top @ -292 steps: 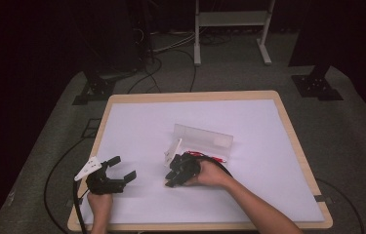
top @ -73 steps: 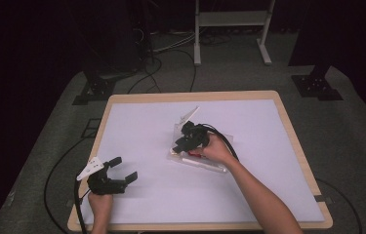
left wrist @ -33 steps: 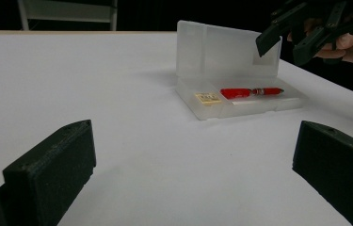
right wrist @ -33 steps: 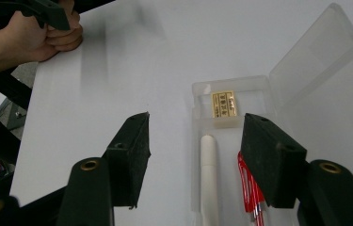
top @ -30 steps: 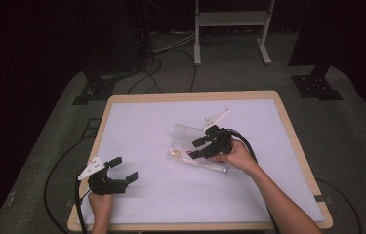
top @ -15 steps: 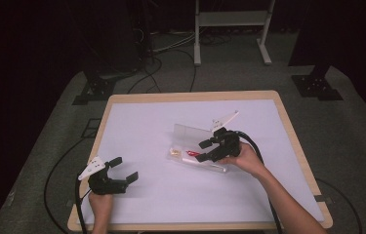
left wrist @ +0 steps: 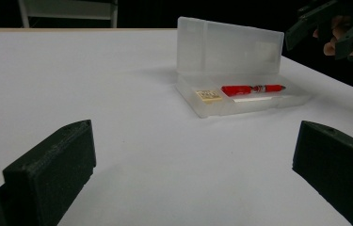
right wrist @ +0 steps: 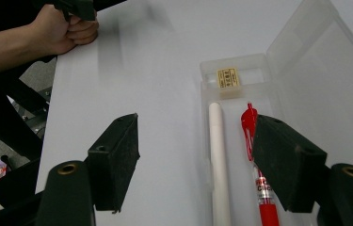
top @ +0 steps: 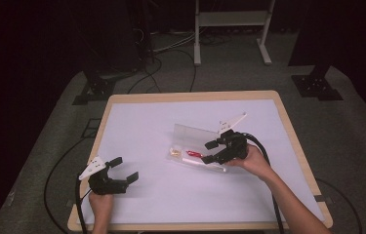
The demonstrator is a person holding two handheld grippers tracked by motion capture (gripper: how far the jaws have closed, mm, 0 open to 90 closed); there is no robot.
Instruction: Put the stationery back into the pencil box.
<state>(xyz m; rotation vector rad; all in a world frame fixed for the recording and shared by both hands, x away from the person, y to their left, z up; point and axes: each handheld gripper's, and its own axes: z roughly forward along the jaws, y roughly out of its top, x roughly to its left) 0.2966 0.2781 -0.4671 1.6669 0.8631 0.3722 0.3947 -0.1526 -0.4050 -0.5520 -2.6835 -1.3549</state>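
The right tongs [top: 215, 151] hang open right over the clear case [top: 197, 146], lid up, near the middle of the table [top: 141, 122]. In the right gripper view the white stick [right wrist: 218, 155] and red pen [right wrist: 255, 160] lie side by side, pointing toward twelve o'clock, the stick between the jaws. The small eraser [right wrist: 228, 77] sits beyond. The left tongs [top: 123, 169], open, rest far off at eight o'clock.
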